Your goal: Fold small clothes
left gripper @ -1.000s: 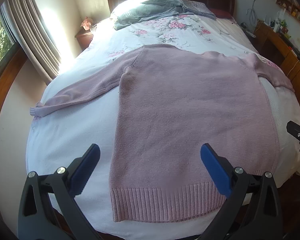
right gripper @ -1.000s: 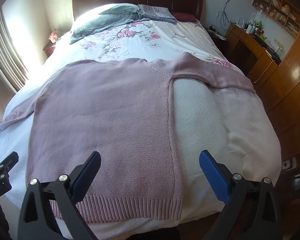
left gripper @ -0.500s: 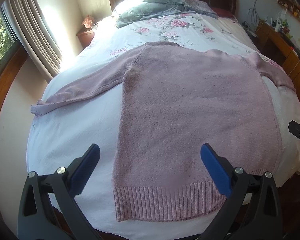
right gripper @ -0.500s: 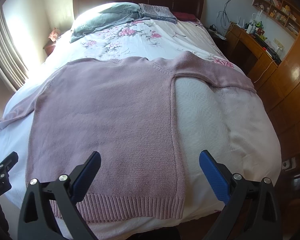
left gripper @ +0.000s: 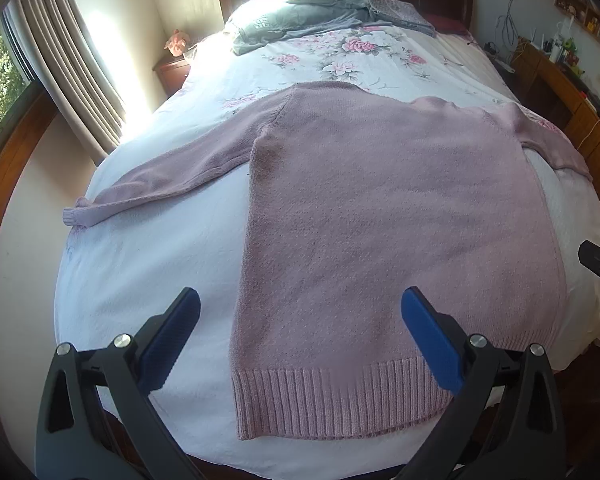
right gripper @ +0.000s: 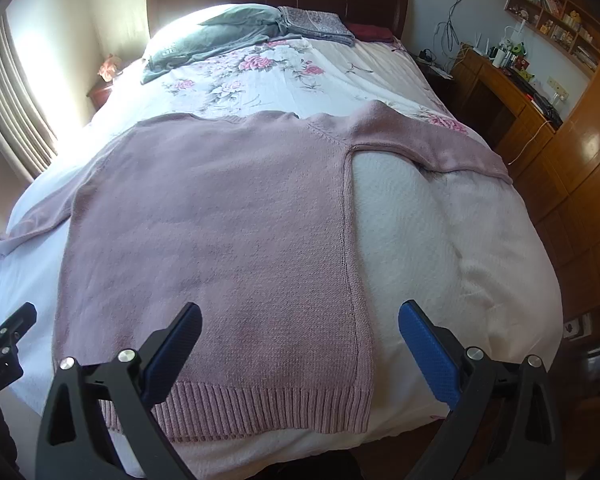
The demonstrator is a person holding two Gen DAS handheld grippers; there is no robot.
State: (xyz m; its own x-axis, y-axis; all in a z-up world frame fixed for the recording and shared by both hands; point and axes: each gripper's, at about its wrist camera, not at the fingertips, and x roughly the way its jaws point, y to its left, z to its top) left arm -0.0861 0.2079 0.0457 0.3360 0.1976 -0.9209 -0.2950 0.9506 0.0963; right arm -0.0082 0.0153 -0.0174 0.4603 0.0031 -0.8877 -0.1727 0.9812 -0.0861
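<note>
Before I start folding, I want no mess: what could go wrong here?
The sweater has its ribbed hem at the bed edge, so a tug toward you may drag it off. The left sleeve cuff also lies by the mattress side and might slip over. Both grippers, left and right, are open, holding nothing.

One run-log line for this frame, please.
stage: pre-fold | sweater: flat on bed, sleeves out | left hand-held gripper: open | right hand-held gripper: open

white emblem on grey pillow, unreadable
</note>
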